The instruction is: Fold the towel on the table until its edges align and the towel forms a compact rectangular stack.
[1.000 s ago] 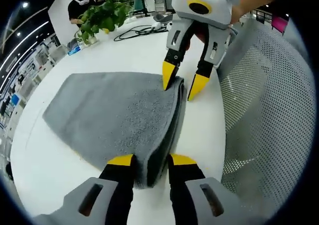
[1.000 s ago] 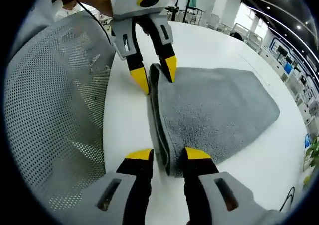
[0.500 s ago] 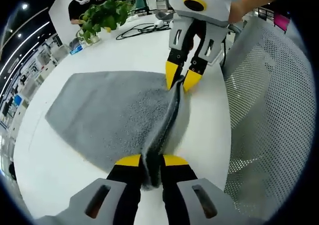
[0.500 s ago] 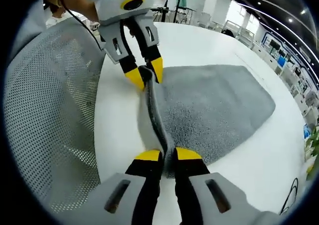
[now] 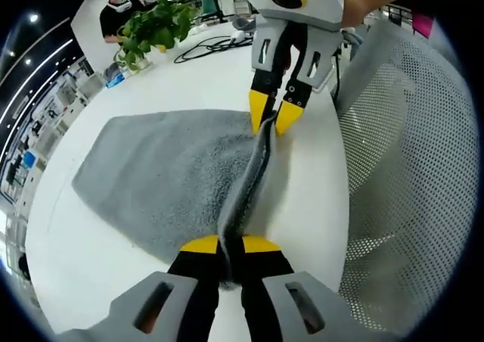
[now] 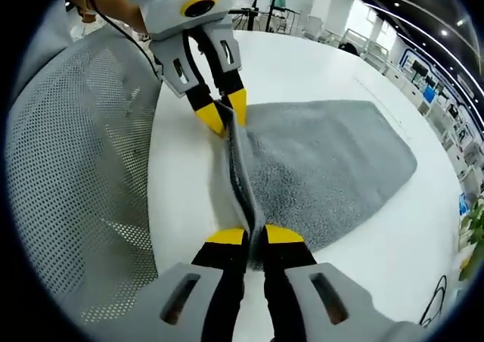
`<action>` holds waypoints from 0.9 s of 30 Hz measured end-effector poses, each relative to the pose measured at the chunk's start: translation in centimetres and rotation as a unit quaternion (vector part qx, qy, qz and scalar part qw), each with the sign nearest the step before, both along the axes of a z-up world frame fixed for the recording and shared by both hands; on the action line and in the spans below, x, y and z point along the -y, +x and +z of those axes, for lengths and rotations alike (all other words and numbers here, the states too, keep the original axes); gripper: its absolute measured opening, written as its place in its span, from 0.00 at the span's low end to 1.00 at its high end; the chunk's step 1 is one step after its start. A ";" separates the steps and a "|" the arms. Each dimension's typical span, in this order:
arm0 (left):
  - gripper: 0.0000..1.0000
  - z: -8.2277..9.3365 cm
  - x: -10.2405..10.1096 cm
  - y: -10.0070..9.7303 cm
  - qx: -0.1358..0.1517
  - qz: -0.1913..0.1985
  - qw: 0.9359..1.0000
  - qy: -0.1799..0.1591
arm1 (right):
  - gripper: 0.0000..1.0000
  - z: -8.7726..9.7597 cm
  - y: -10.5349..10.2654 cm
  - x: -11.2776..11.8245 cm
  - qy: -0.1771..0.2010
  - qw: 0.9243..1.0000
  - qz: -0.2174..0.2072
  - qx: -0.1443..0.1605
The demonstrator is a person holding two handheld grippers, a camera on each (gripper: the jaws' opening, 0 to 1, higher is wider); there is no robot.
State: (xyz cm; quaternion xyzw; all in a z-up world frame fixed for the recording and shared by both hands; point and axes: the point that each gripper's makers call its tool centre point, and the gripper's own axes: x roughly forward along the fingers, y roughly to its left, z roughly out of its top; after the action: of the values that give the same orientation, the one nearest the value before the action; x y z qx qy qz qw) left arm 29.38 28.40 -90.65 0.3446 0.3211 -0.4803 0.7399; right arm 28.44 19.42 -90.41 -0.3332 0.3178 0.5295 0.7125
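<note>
White and round, the bench (image 5: 189,77) carries a grey towel (image 5: 166,168) across its middle, with an office room of desks and lamps behind it. At the bottom of the left gripper view the left gripper (image 5: 230,244) has its yellow-tipped jaws pressed together on the towel's near doubled edge, and at the top centre of that view the right gripper (image 5: 272,113) pinches the far end of the same edge. The right gripper view gives the mirror of it: the right gripper (image 6: 255,234) clamped on the edge at the bottom, the left gripper (image 6: 222,111) clamped at the upper left. Between the two grips the edge stands up off the bench as a ridge, and the rest of the towel lies flat toward the left of the left gripper view. It looks already doubled once, since layers show along the held edge. What is left, as I judge it, is to carry this edge over to the opposite side, line the edges up, and perhaps fold again for a compact stack. Farther out stand a potted plant (image 5: 151,26), a black cable (image 5: 208,48) and a mesh chair back (image 5: 408,160).
</note>
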 end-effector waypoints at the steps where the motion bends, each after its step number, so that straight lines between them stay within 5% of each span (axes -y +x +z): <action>1: 0.08 0.2 0.0 -0.2 -0.002 0.001 1.000 -0.002 | 0.05 0.2 -0.2 0.0 0.000 1.000 0.002 0.002; 14: 0.08 2.1 -0.2 -4.1 -0.047 -0.012 0.999 -0.022 | 0.05 2.4 -3.3 -0.2 0.021 1.000 0.002 0.012; 27: 0.09 3.9 -1.8 -8.8 -0.091 -0.030 0.995 -0.021 | 0.04 5.8 -7.1 -1.9 0.070 0.997 -0.017 -0.011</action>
State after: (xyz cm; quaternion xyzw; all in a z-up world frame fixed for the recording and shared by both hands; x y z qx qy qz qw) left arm 20.60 30.18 -86.74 0.2933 0.3665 -0.5385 0.6997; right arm 21.31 21.35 -84.60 -0.2712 0.2935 0.5418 0.7394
